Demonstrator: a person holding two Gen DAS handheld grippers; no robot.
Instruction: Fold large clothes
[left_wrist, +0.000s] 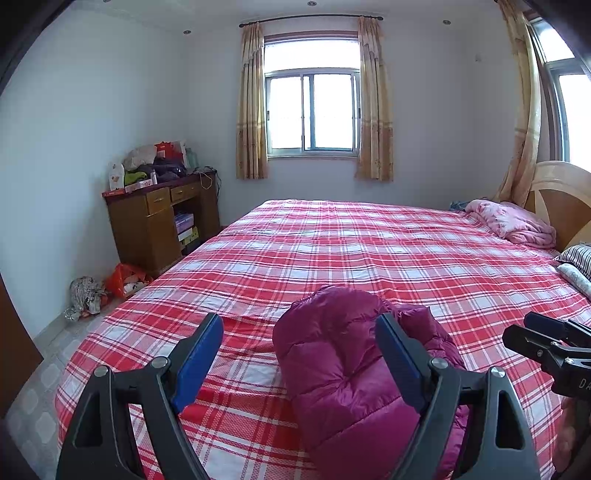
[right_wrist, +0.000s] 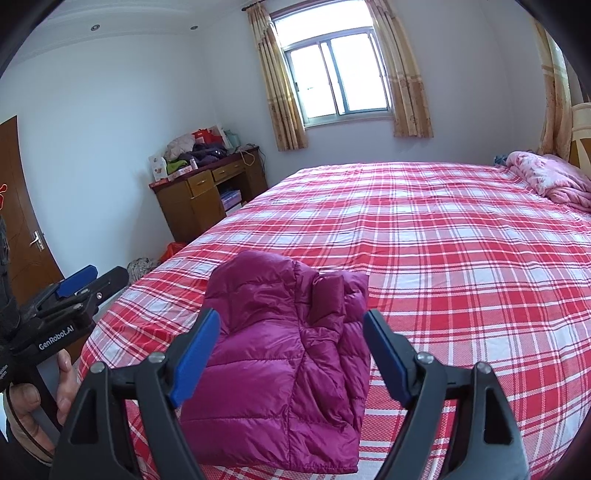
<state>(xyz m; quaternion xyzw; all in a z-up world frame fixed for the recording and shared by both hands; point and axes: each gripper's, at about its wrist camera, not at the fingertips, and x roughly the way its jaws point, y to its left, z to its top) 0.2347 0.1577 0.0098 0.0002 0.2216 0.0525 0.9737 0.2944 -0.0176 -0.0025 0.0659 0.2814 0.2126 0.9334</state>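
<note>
Magenta jacket (right_wrist: 284, 362) lay folded on bed (right_wrist: 461, 258), under both tongs: left tongs (left_wrist: 299, 365), right tongs (right_wrist: 291, 354) wide open, empty. Folding judged nearly finished; next, smooth or set aside.

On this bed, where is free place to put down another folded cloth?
The plaid sheet is bare from the folded magenta jacket back to the window side, and right toward the pink quilt. Crowded: the headboard end with quilt and pillows, and the desk top.
</note>
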